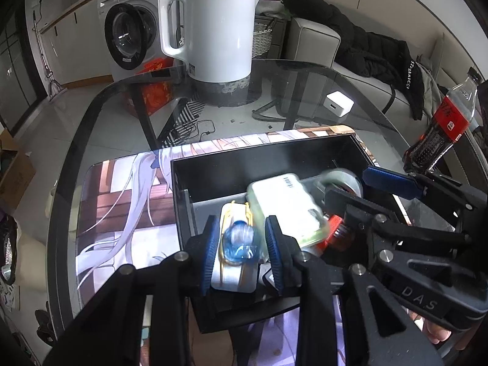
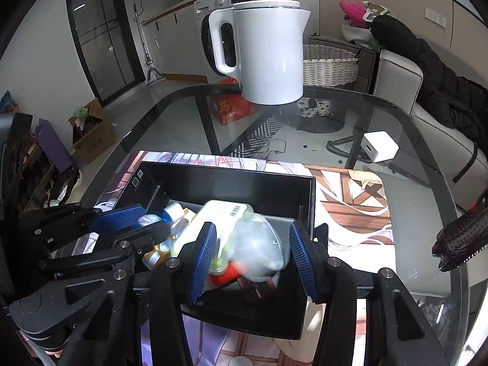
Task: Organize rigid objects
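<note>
Box | left gripper clenched on blue-capped bottle over near-left corner | right gripper grasping tape roll, far-right.

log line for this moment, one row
left gripper: shut on blue-capped bottle | right gripper: around tape roll, grip unclear | both over black box

Glossy white plastic kettle, smooth glass table, matt black box, woven wicker basket
</note>
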